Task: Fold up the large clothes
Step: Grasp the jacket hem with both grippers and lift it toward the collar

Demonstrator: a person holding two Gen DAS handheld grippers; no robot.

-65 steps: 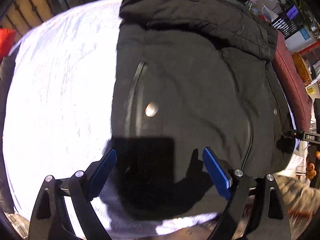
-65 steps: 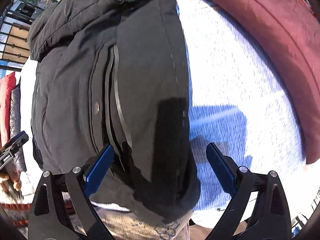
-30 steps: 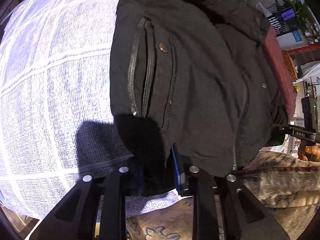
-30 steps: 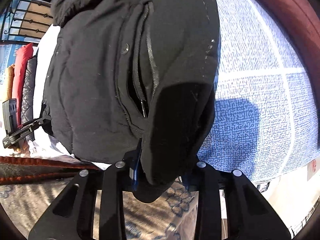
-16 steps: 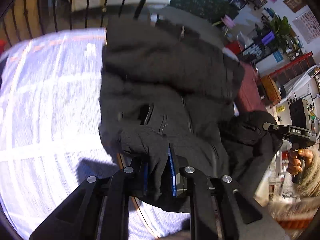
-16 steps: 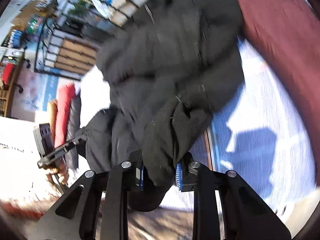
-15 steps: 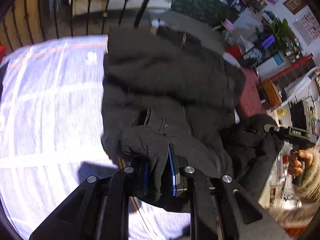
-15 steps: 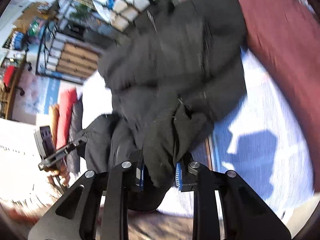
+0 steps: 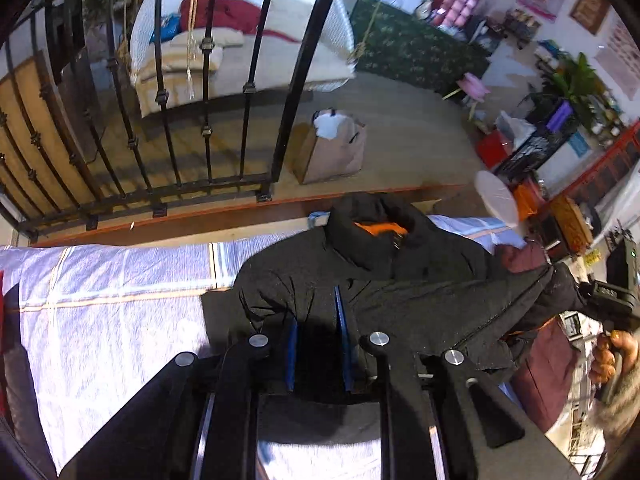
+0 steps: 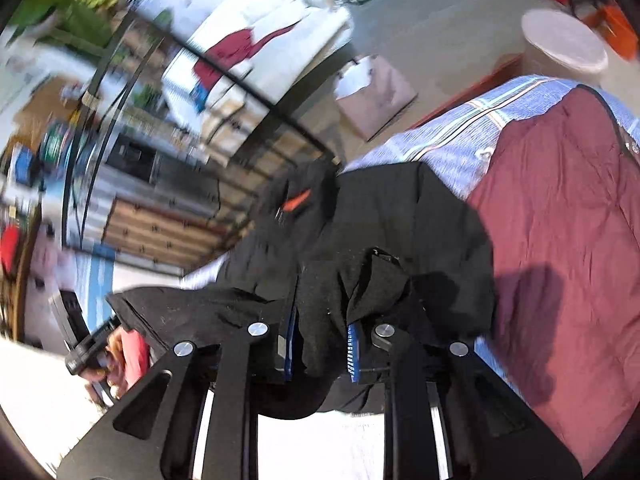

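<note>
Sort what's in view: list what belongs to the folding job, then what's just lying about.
Part of the job:
- black jacket
- left gripper, shut on its hem
- right gripper, shut on its hem
- checked bedsheet, the folding surface

Just lying about:
- maroon quilt
- paper bag on the floor
- black railing
- white round stool

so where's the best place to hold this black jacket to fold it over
By the bottom hem's two corners, from the near side. Left gripper and right gripper each pinch bunched hem fabric there, so the black jacket hangs spread between them, collar farthest away.
</note>
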